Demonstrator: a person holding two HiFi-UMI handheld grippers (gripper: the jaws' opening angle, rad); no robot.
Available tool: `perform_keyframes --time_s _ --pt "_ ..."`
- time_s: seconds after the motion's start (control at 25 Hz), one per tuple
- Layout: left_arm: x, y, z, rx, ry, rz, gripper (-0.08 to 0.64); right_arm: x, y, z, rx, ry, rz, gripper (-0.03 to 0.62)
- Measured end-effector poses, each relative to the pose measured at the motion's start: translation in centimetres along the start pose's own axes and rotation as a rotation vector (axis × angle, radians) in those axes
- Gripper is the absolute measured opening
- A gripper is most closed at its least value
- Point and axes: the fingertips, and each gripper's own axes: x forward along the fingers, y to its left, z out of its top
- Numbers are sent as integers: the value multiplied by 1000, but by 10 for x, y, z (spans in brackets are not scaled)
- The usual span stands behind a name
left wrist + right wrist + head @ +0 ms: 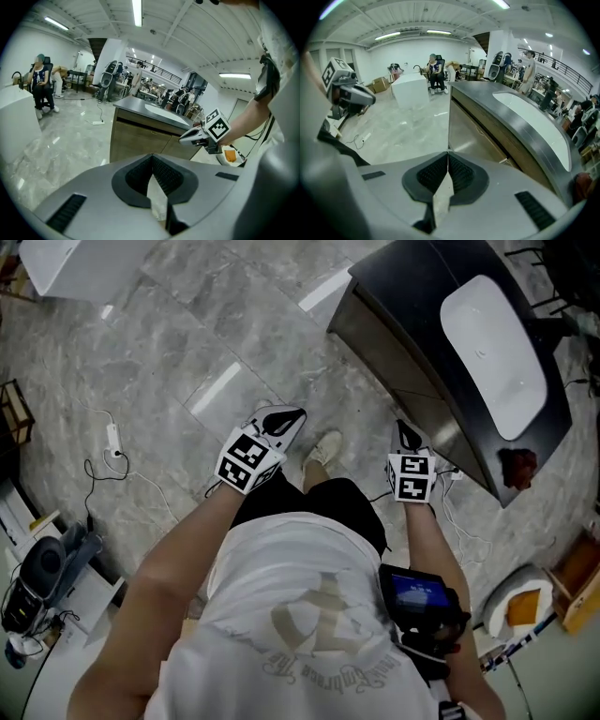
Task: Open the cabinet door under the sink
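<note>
The sink cabinet (403,371) stands at the upper right of the head view, with a dark countertop and a white oval basin (492,348). Its brown door fronts (480,133) face the floor between me and it, and they look closed. My left gripper (289,415) is shut with nothing in it, held over the floor left of the cabinet. The right gripper (405,429) is shut and holds nothing, just short of the cabinet's front, not touching it. In the left gripper view the cabinet (140,136) is ahead, with the right gripper (192,137) beside it.
A power strip with a cable (112,439) lies on the marble floor at left. Equipment (42,573) is at the lower left, and a white block (410,89) stands farther off. A red object (518,465) rests on the counter's near end. People sit in the distance (41,84).
</note>
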Motion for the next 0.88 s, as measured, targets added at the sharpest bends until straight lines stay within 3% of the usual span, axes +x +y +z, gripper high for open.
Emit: perform_keyframes --time_s 0.36,0.48,0.72,0.88 --pt "21 25 -56 -28 51 -22 9 40 15 -6 -148 33 32 15" --pt "25 35 -68 -27 56 -32 9 50 22 -4 -147 40 28 15" --pt "23 54 -87 -39 47 -41 9 67 18 -6 -141 41 -51 15" --pt "38 64 -91 -56 22 -35 9 77 -8 -14 -144 46 -129 15"
